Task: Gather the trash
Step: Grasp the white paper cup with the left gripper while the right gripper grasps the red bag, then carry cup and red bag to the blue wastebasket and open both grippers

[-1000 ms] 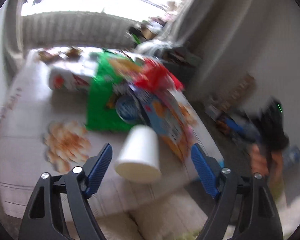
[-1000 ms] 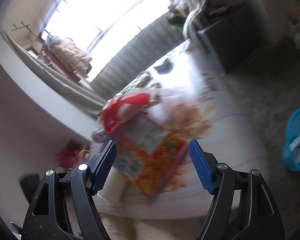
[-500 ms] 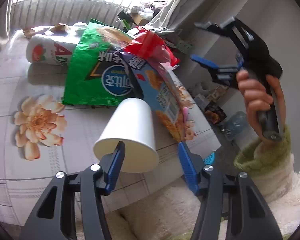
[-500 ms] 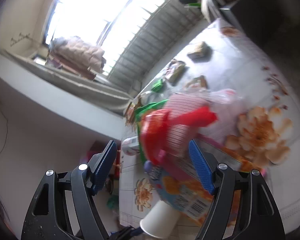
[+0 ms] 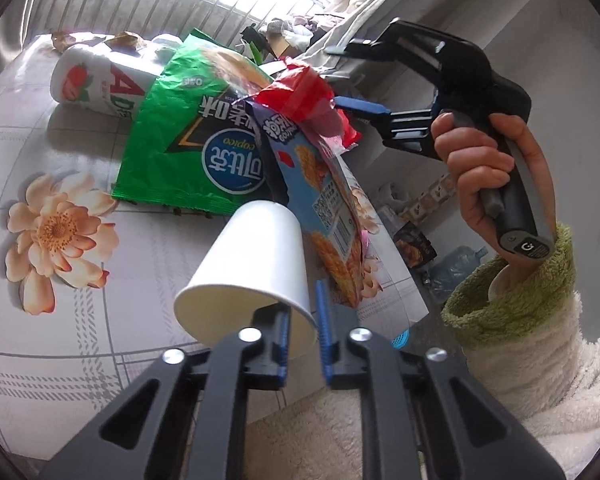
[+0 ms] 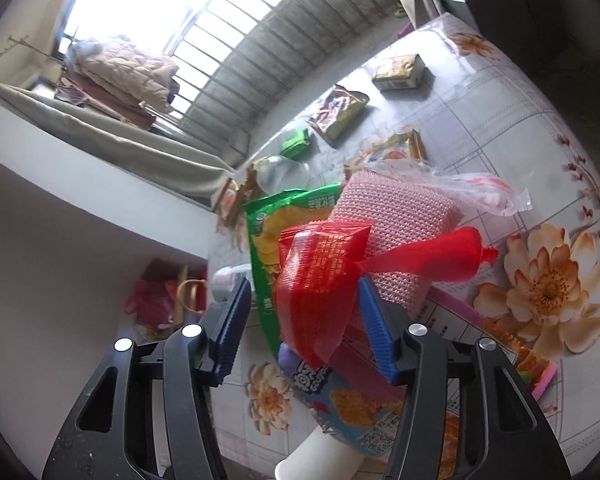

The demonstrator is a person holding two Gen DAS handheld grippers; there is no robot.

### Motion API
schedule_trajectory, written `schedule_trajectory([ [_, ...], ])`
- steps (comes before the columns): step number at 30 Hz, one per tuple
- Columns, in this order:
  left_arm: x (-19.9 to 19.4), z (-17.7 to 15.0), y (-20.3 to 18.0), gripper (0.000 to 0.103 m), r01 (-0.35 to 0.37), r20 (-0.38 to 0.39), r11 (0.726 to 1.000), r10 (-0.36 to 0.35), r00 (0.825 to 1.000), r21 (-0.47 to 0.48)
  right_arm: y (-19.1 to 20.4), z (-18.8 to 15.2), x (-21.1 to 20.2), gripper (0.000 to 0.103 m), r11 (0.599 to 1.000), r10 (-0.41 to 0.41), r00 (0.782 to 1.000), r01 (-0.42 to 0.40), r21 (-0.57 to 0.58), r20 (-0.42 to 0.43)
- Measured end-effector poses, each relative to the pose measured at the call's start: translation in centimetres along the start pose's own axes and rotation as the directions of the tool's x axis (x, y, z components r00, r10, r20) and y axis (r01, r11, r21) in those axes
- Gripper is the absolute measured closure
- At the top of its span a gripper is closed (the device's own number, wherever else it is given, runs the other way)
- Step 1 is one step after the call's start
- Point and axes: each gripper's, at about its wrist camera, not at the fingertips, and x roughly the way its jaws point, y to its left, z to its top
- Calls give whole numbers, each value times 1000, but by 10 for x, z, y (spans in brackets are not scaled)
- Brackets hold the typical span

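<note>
A white paper cup (image 5: 256,264) lies on its side near the front edge of the flowered table (image 5: 40,140). My left gripper (image 5: 302,316) is closing, and its pads pinch the cup's rim. Behind the cup is a pile: a green chip bag (image 5: 196,128), a blue cracker bag (image 5: 320,200) and a red wrapper (image 5: 300,92) on top. My right gripper (image 6: 304,320) is closing around the red wrapper (image 6: 320,280). The right pad touches it; the left pad stands clear. The left wrist view shows that gripper (image 5: 352,76) reaching in from the right in a person's hand (image 5: 480,168).
A white strawberry-label bottle (image 5: 96,84) lies behind the green bag. A pink mesh pack (image 6: 400,216) and a clear plastic bag (image 6: 480,192) sit beside the pile. Farther back lie a gold pack (image 6: 400,68) and a brown wrapper (image 6: 340,112). A water jug (image 5: 456,268) stands on the floor.
My left jaws came down over the cup and closed onto its rim. The right gripper swung over the pile to the red wrapper and its jaws narrowed.
</note>
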Motion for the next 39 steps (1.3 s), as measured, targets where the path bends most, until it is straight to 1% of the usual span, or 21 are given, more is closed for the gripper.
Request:
schedule_trajectory([
  [2,-3,-1,-2,97,5,3,1000,-5,1000,9,1,-1,2,60,1000,-11,1000,11,2,-3],
  [3,-3,-2,-3,99,5,4,1000,-6,1000,18,2,-1,2,61,1000,-16,1000,16,2,-4],
  [5,-4,-3,-4,99,3,5,1000,-3,1000,29,2,-2,4,69,999,-34,999,34,0,-8],
  [6,-5,-4,-4,100,5,5,999,-6,1000,32,1,-2,4,72,999,-38,999,38,3,-9],
  [8,-7,-4,-4,100,12,10,999,-12,1000,33,0,-1,5,86,999,-38,999,38,7,-13],
  [9,-8,-5,-5,100,14,16,999,-14,1000,36,-1,-1,6,89,999,-34,999,35,11,-15],
  [10,-10,-6,-5,101,13,23,999,-14,1000,40,-2,-1,5,95,999,-30,999,30,16,-16],
  [11,-12,-5,-5,101,13,29,999,-14,999,43,-3,-2,5,99,1000,-22,1000,22,18,-15],
  [14,-18,-4,-4,101,13,48,999,-16,999,45,-1,-3,1,103,1000,-4,1000,4,13,1],
  [19,-28,-2,0,101,11,74,999,-13,997,31,7,-3,-9,103,1000,20,999,-20,-16,31],
  [21,-32,-1,0,101,6,84,1000,-9,996,29,14,-3,-16,103,998,18,998,-15,-57,53],
  [22,-34,0,1,101,4,89,1000,-7,996,29,18,-1,-20,100,997,18,998,-13,-80,64],
  [24,-37,0,1,101,-5,99,999,2,995,33,24,4,-25,92,994,-21,996,30,-104,88],
  [26,-40,0,1,101,-13,105,999,9,994,37,28,11,-26,46,988,-64,991,79,-136,115],
  [27,-42,-1,2,101,-15,109,999,11,994,39,29,14,-24,40,983,-83,989,101,-151,124],
  [29,-43,-1,1,101,-18,112,999,13,994,42,34,20,-13,36,967,-136,985,154,-201,103],
  [31,-43,0,2,101,-21,115,999,16,993,46,40,22,6,28,942,-192,980,200,-268,57],
  [33,-43,1,3,101,-23,116,999,17,993,46,45,19,22,27,907,-247,968,245,-341,38],
  [35,-43,1,5,101,-23,116,999,18,993,41,50,12,39,26,860,-308,951,293,-418,33],
  [37,-44,1,6,101,-23,117,999,18,993,39,51,7,49,26,834,-336,941,316,-453,37],
  [39,-45,2,7,101,-24,117,999,20,993,38,50,4,50,29,819,-350,935,334,-467,56],
])
